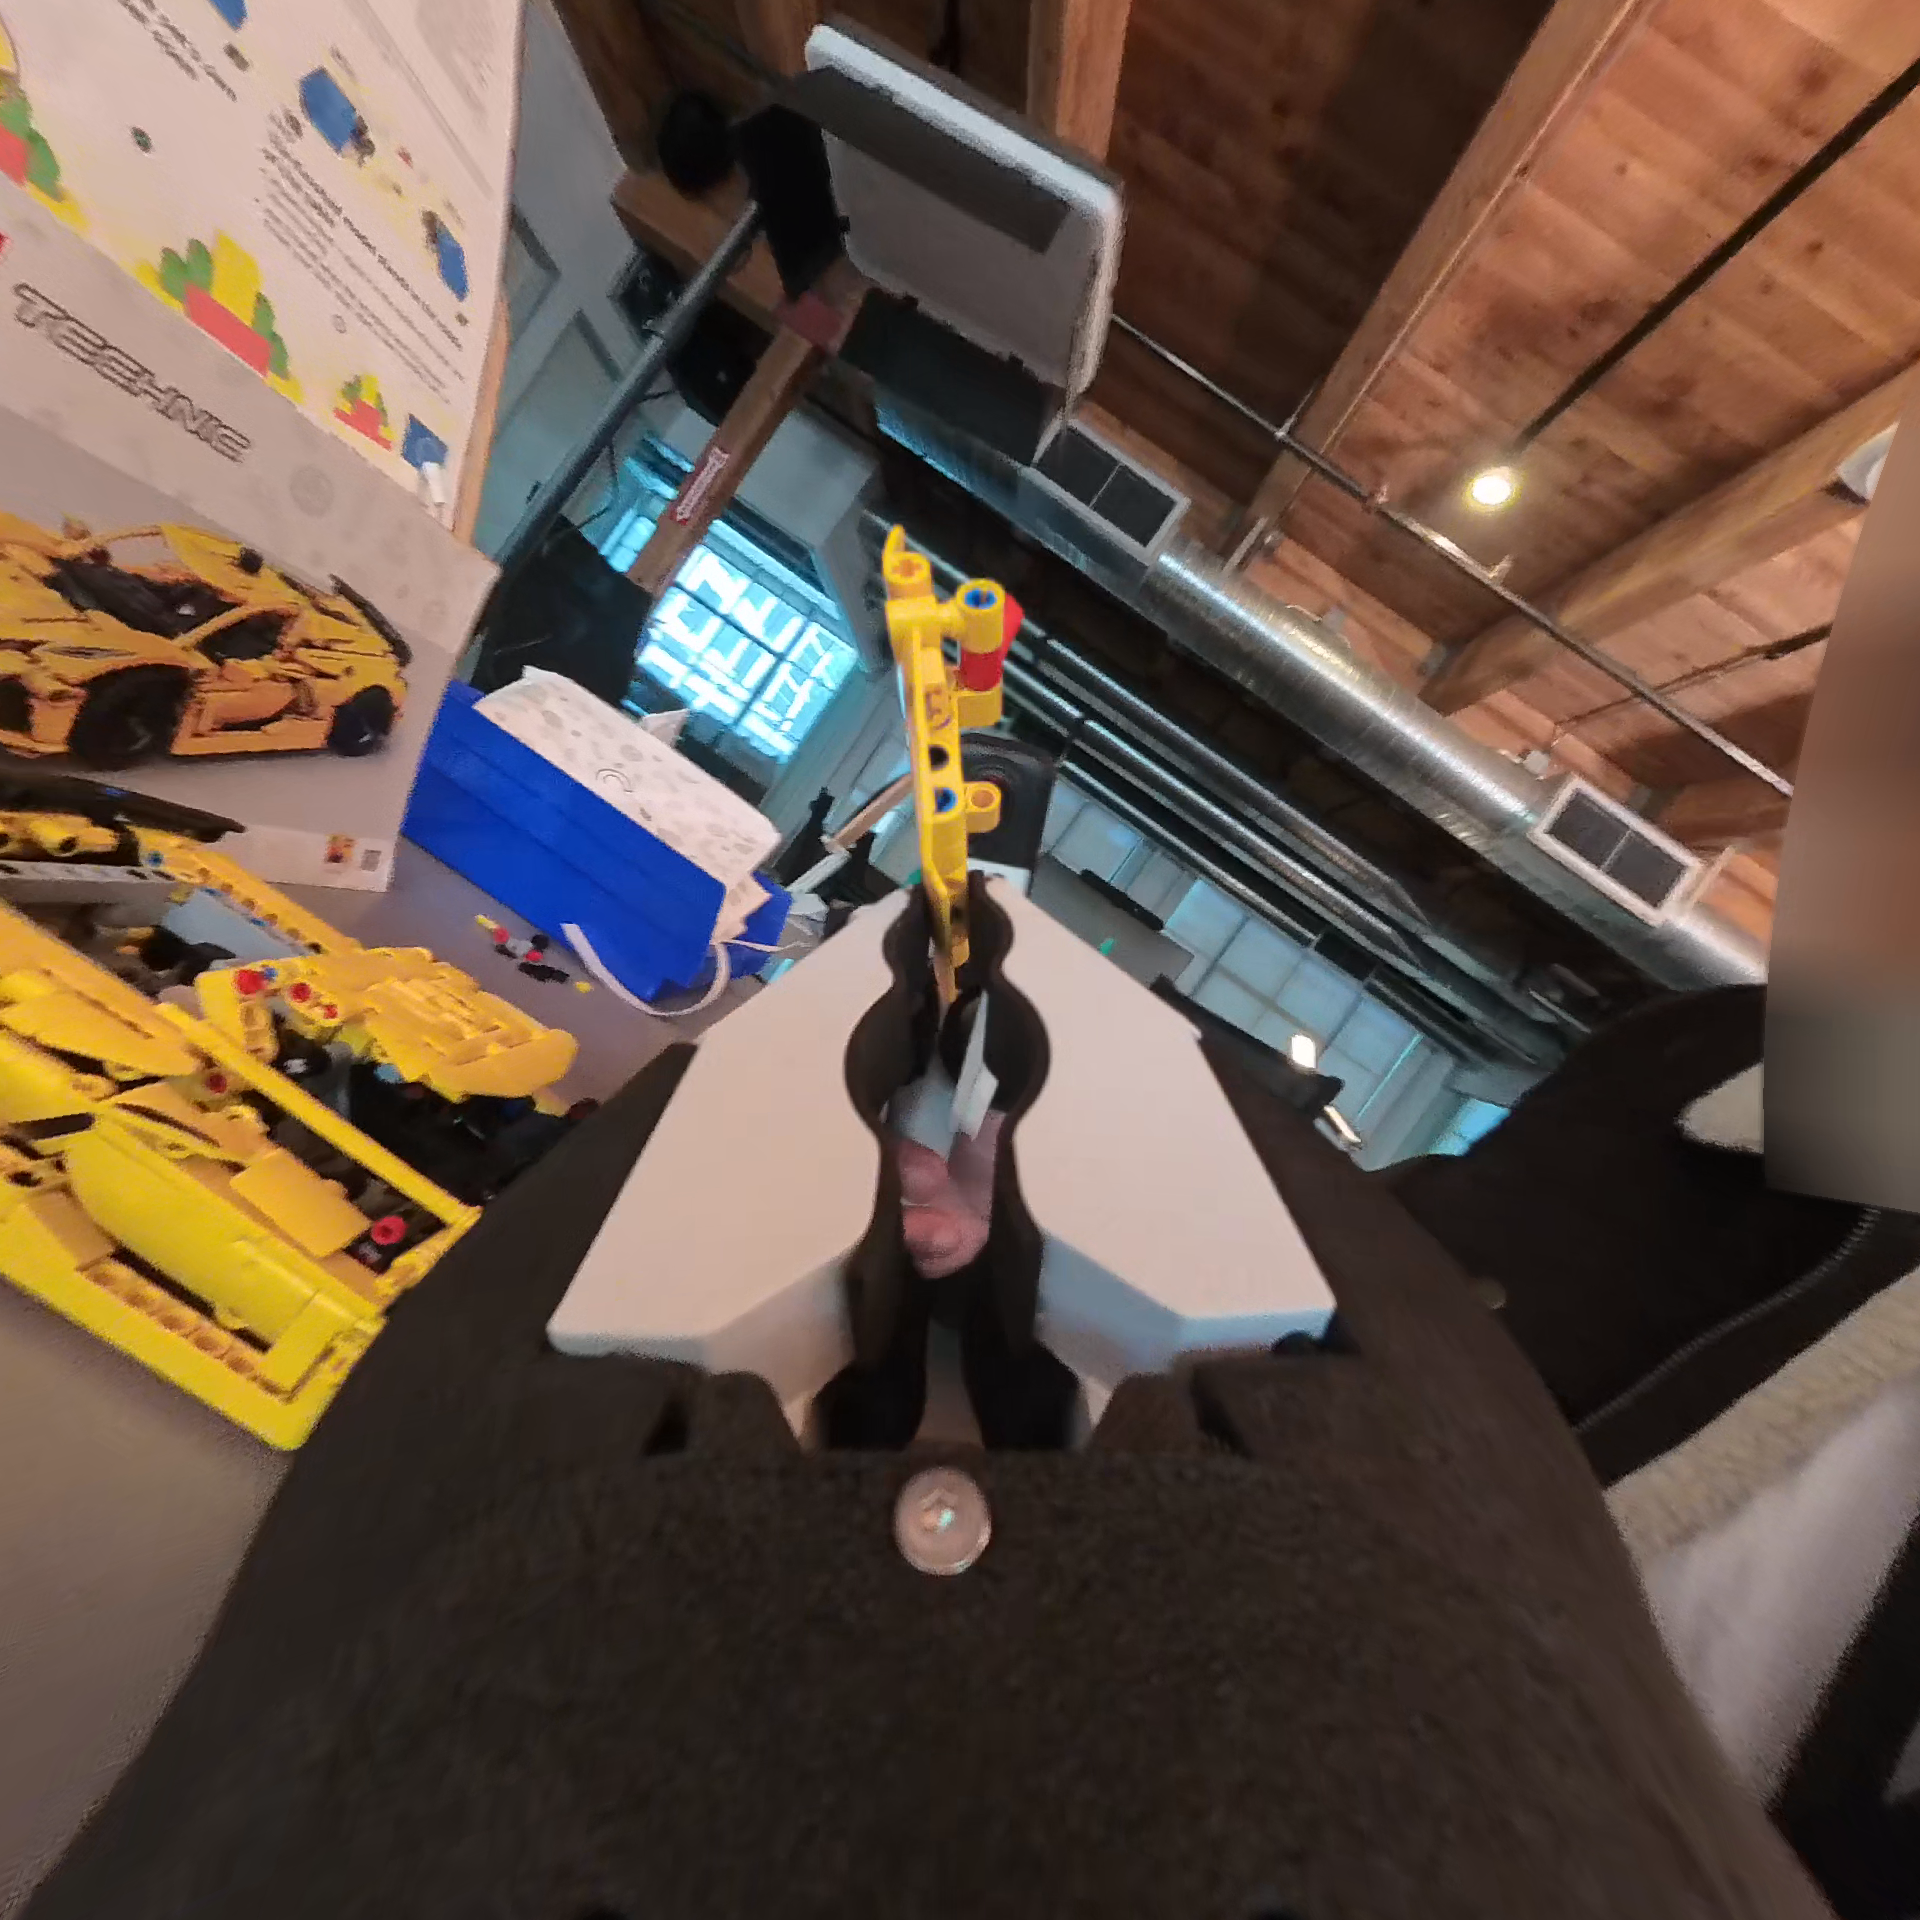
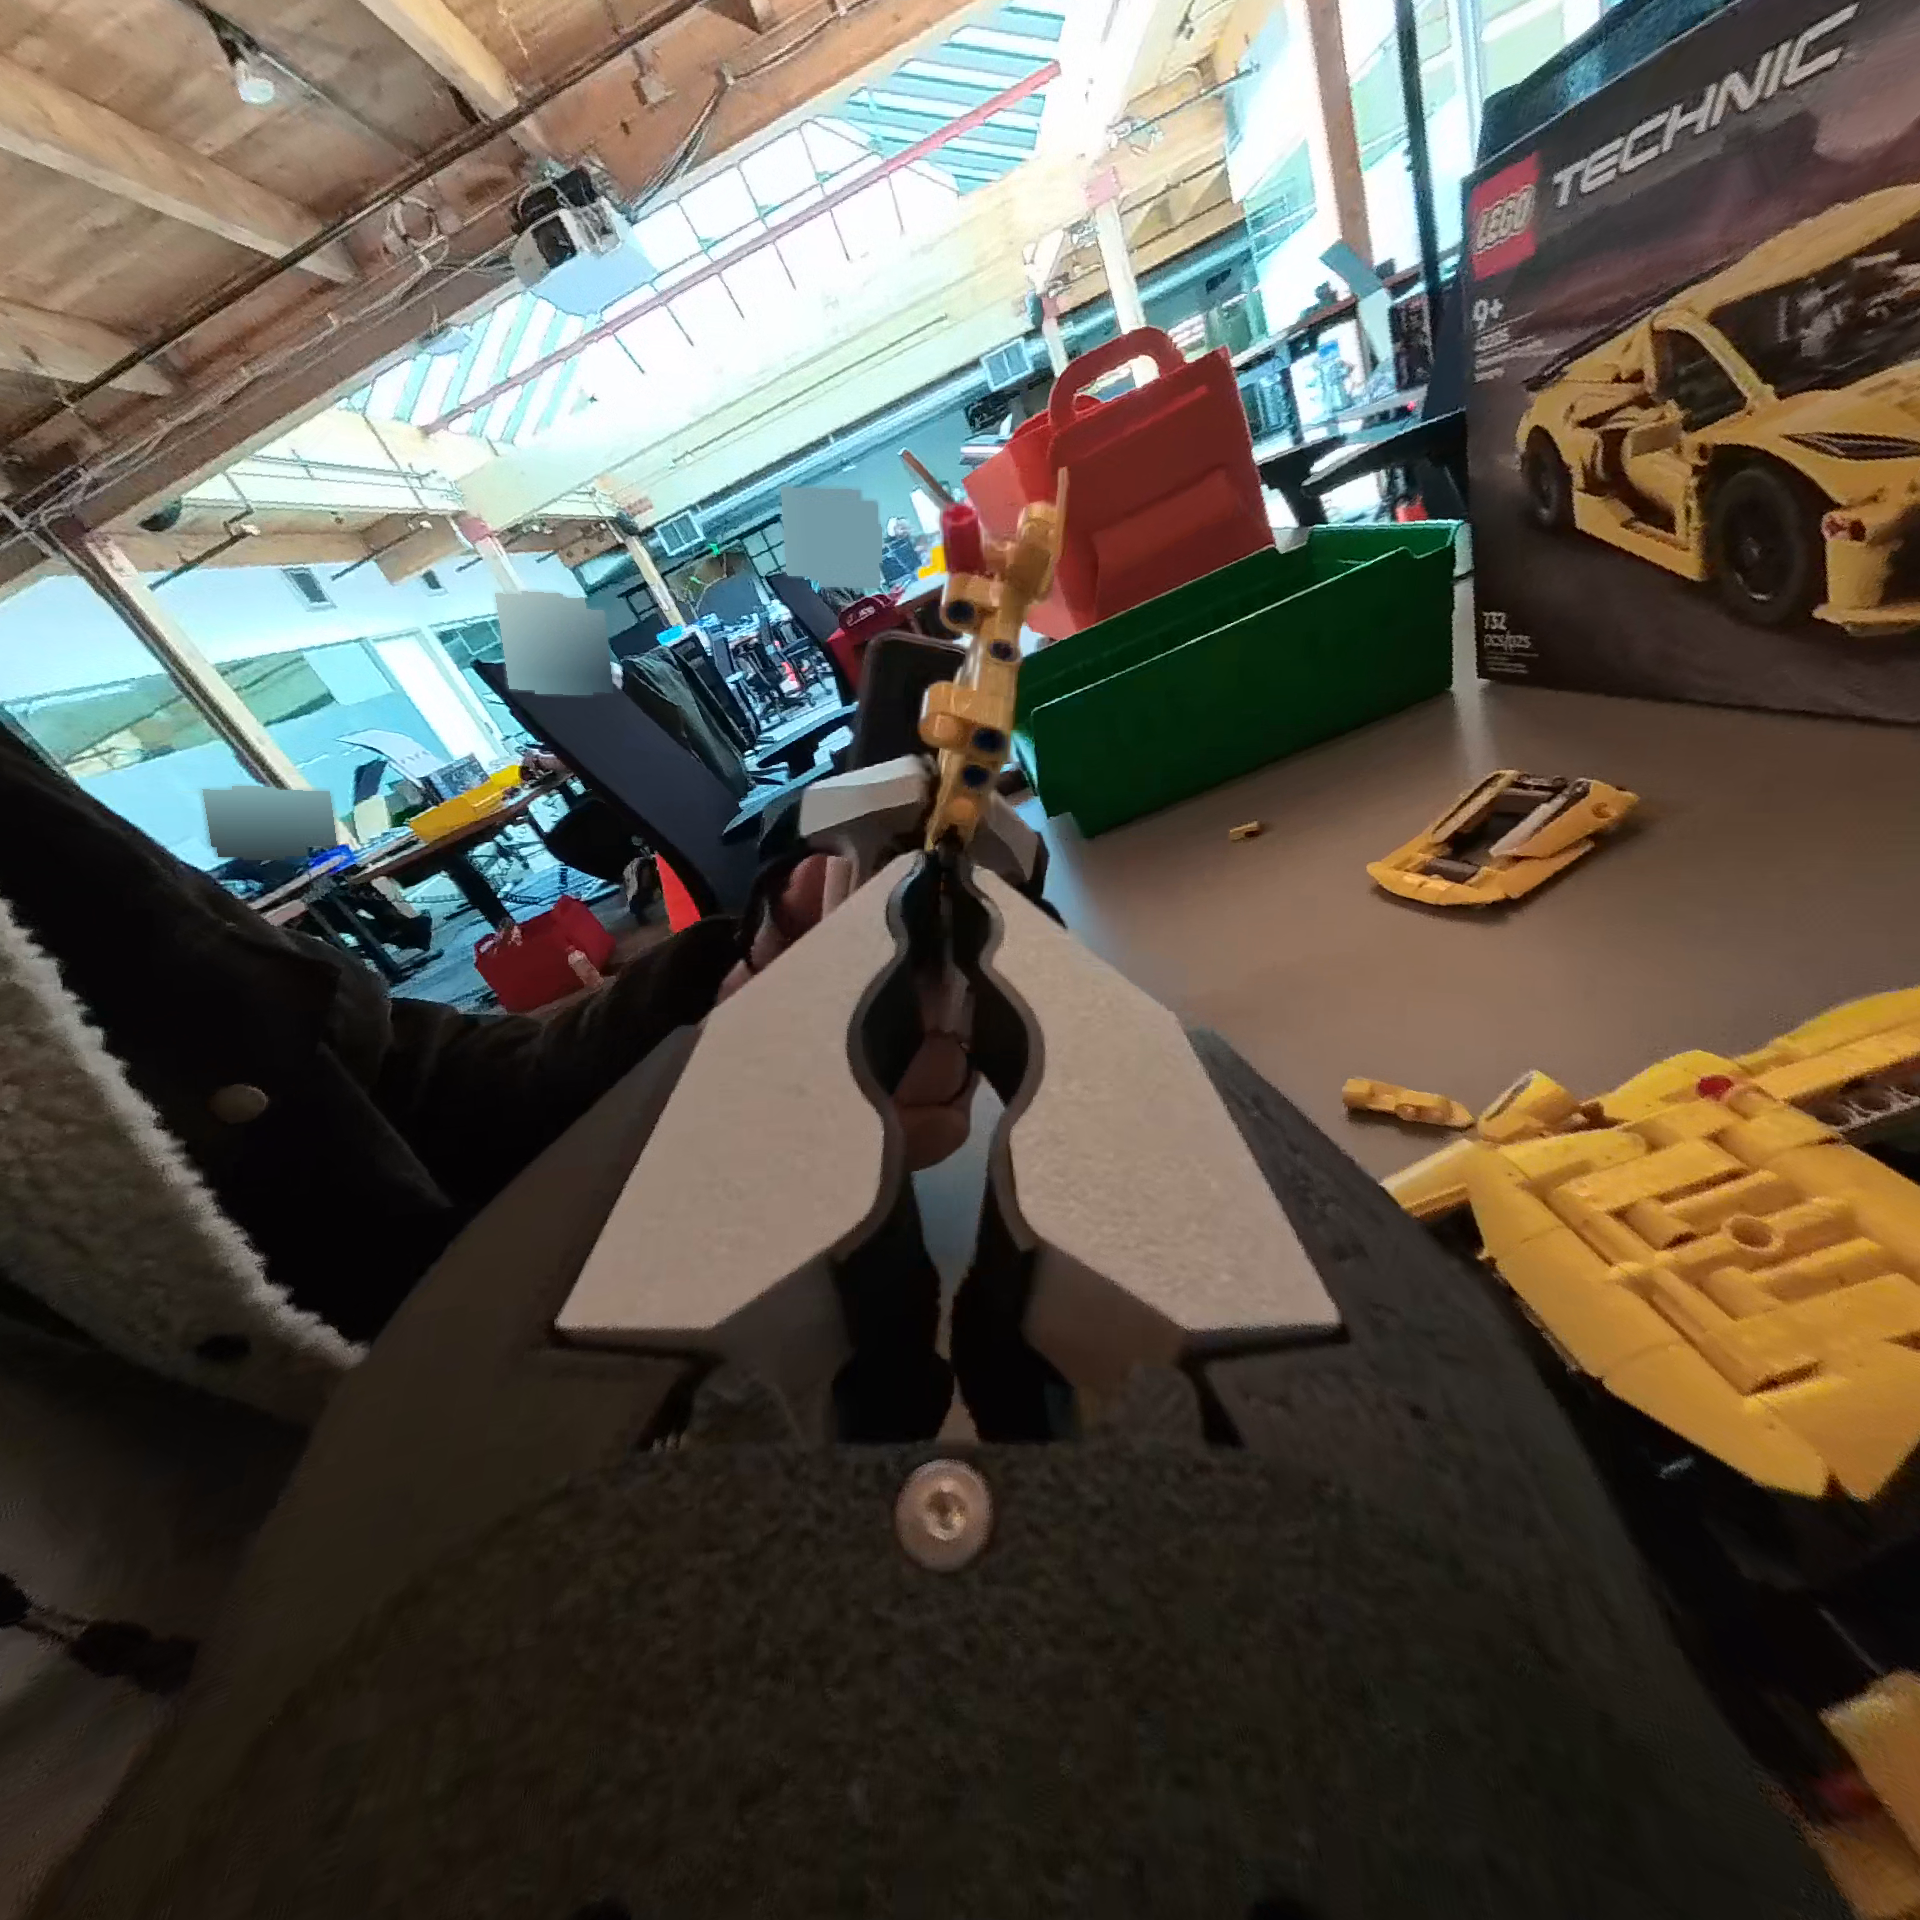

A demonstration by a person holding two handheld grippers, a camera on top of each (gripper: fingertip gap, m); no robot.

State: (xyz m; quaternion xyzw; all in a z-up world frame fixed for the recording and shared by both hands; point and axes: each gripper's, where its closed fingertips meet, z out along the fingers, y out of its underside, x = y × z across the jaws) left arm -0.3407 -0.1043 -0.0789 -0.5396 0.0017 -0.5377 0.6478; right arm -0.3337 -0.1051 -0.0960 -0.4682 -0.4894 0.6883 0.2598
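Observation:
In the left wrist view my left gripper point(image 1: 948, 920) is shut on the lower end of a yellow beam assembly point(image 1: 935, 727) with blue pins and a red piece at its top, and holds it upright in the air. The right wrist view shows the same assembly point(image 2: 982, 665) standing between the left gripper's grey fingers point(image 2: 868, 805). My right gripper point(image 2: 948, 868) is shut, with its tips right at the assembly's lower end. I cannot tell whether its pads grip anything.
A part-built yellow car model point(image 1: 208, 1195) point(image 2: 1662, 1278) lies on the grey table point(image 2: 1299, 935). The set's box point(image 2: 1683, 416), a green bin point(image 2: 1247, 675), a red bag point(image 2: 1143, 488), a blue bin point(image 1: 551, 831) and a loose yellow panel point(image 2: 1507, 842) are around it. A person's dark sleeve point(image 2: 312, 1039) is at the left. The grippers are tip to tip, or close to it. Both grippers' tips are roughly 30 centimetres from the loose yellow panel point(image 2: 1507, 842).

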